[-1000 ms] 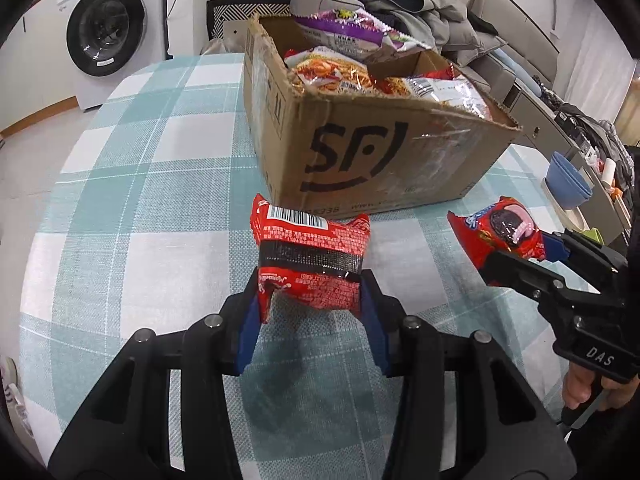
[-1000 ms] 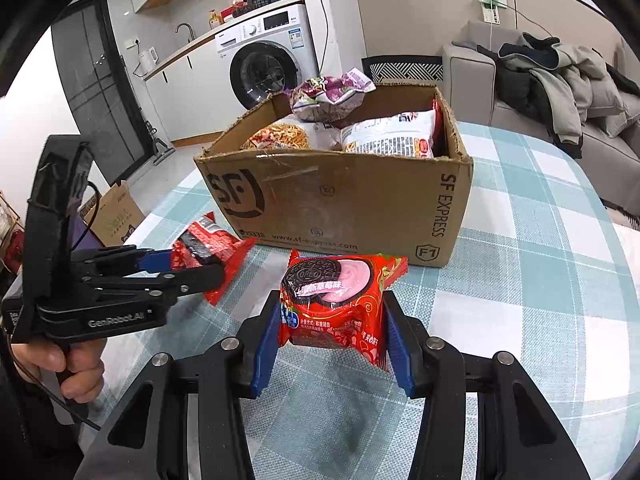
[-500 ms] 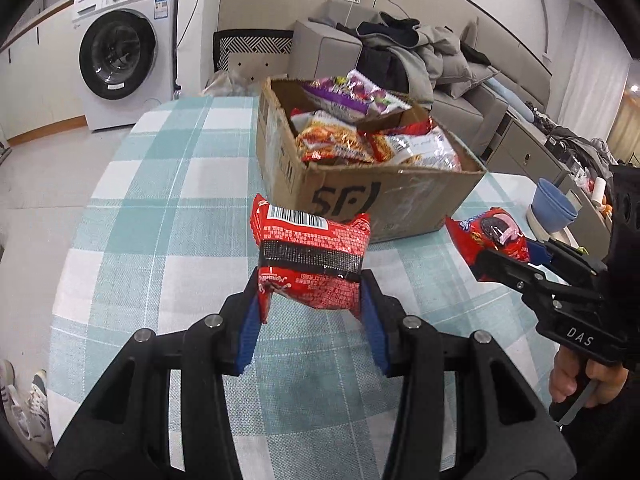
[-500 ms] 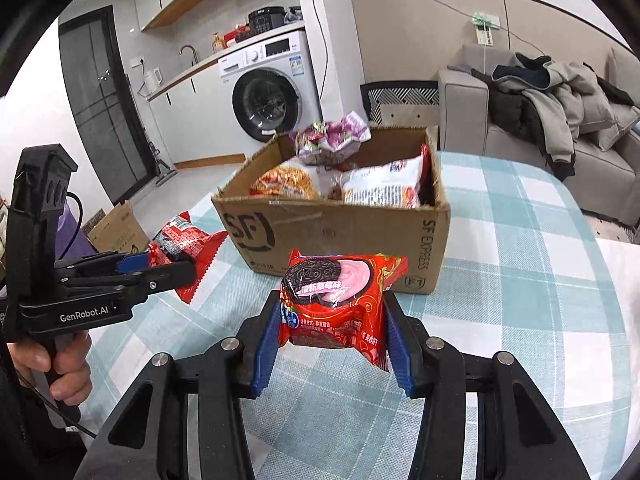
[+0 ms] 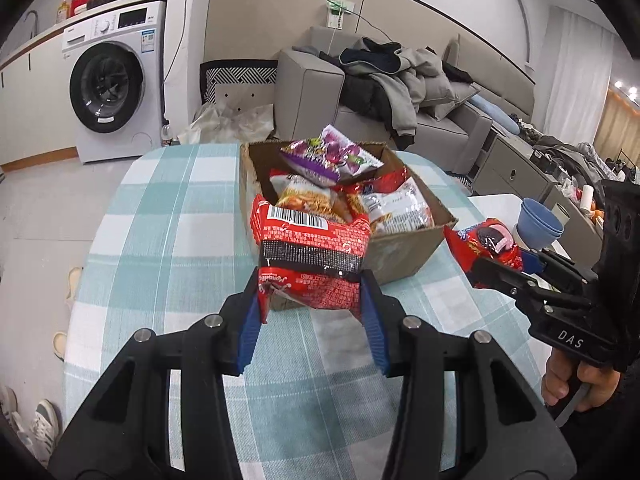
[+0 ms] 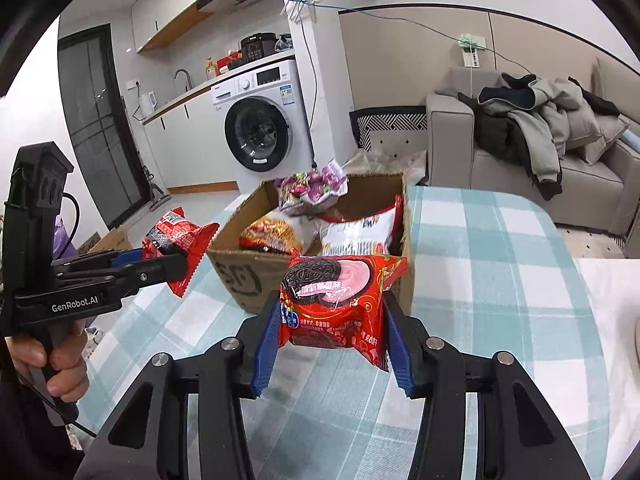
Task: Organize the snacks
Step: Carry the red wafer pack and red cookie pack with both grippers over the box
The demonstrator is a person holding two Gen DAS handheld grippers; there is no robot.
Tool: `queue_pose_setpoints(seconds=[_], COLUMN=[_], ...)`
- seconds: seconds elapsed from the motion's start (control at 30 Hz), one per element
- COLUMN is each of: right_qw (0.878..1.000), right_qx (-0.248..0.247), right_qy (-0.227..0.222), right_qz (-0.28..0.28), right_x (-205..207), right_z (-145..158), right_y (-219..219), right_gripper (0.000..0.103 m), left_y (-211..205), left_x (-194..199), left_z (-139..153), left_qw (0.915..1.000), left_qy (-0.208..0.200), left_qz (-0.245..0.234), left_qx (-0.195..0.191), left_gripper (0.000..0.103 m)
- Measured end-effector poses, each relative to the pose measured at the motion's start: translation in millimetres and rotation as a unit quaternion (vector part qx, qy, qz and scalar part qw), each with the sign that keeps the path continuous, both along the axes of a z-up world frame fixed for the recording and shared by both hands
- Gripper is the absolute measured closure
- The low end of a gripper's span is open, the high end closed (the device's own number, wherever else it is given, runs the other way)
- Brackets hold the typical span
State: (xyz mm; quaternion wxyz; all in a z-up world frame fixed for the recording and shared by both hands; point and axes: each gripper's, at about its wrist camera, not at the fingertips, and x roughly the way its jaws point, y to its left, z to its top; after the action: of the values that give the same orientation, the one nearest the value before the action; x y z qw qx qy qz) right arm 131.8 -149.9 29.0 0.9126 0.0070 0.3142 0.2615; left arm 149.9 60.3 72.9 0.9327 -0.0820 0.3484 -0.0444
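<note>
Both grippers were loaded: the left gripper [image 5: 312,300] had its jaws clamped on a red barcode packet [image 5: 310,252] at frame centre, the right gripper [image 6: 332,336] squeezed a red cookie pack [image 6: 340,300], both held up above the table [image 5: 160,232] in front of the cardboard box [image 6: 240,272]. These looked light, crinkly and slippery, cookies probably crushable, so I'd grip the pack's edges gently.
</note>
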Motion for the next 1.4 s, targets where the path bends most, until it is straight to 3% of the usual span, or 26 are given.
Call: queue_pose_setpoints(seconds=[0.6, 1.4], right_qw=[1.0, 1.0], right_qx=[0.001, -0.003], right_qy=[-0.019, -0.006], right_qz=[-0.002, 0.01], right_x=[35.1, 94.4], right_z=[16.6, 0.7], right_y=[11.1, 36.9], right_gripper=[0.055, 0.055], left_y=[-8.9, -4.6], left_x=[42.2, 116.0], left_z=[19.5, -10.7], left_qw=[0.9996, 0.9995], left_qy=[-0.017, 0.009], left_qz=[-0.021, -0.026], left_qx=[0.005, 0.018], left_gripper=[0.061, 0.061])
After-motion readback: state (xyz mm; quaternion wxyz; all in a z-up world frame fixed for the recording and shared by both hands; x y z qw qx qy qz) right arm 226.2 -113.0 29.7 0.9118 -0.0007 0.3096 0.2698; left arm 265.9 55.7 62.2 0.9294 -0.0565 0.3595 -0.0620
